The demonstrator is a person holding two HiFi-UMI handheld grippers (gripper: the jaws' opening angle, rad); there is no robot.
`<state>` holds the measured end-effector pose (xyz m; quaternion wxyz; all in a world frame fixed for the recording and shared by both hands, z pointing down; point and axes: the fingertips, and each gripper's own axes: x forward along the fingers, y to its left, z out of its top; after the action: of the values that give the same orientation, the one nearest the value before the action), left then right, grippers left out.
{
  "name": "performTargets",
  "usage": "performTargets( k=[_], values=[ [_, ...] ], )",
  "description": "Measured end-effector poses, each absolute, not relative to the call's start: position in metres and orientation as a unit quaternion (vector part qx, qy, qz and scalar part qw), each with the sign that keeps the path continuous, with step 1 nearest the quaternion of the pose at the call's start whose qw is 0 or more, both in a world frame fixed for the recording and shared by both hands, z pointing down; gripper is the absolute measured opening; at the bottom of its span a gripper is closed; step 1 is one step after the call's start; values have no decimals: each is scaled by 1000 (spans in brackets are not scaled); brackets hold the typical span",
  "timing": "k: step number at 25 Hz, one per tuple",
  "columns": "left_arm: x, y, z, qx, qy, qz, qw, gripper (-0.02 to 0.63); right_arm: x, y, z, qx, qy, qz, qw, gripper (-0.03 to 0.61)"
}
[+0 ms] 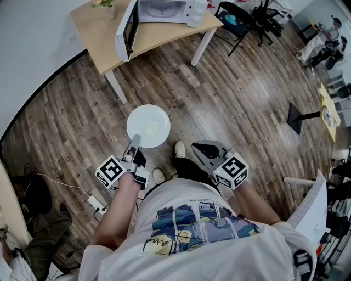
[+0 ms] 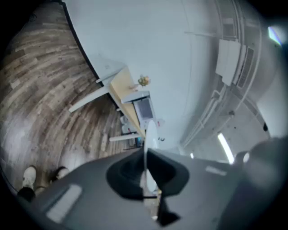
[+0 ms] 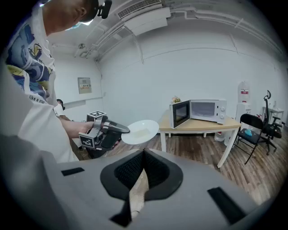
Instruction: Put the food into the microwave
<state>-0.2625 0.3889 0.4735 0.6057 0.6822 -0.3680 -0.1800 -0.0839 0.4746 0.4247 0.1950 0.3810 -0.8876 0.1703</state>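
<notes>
Holding the plate of food short of the microwave

The fingers [image 2: 128,170] of the left gripper [image 1: 135,144] are closed on the near rim of the white plate [image 1: 148,125], which is seen edge-on between them in the left gripper view. A pale piece of food [image 1: 156,127] lies on the plate. The plate is held roughly level above the wooden floor [image 1: 230,99], well apart from the tabletop [image 1: 159,34]. The fingers [image 3: 130,168] of the right gripper [image 1: 199,147] are pressed together with nothing between them. On the tabletop the microwave [image 1: 167,10] stands with its door [image 1: 126,30] swung open, and a small plant [image 1: 103,3] is set left of it, by the wall.
</notes>
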Motion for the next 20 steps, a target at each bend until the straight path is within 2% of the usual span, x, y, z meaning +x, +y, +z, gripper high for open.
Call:
performTargets(
  k=[12, 20],
  values=[
    [-215, 295, 459, 690, -378, -173, 592, 15, -43, 366, 422, 371, -899, 156, 174, 6],
    [-163, 220, 455, 689, -378, -177, 592, 15, 15, 286, 424, 371, -903, 158, 149, 6]
  ],
)
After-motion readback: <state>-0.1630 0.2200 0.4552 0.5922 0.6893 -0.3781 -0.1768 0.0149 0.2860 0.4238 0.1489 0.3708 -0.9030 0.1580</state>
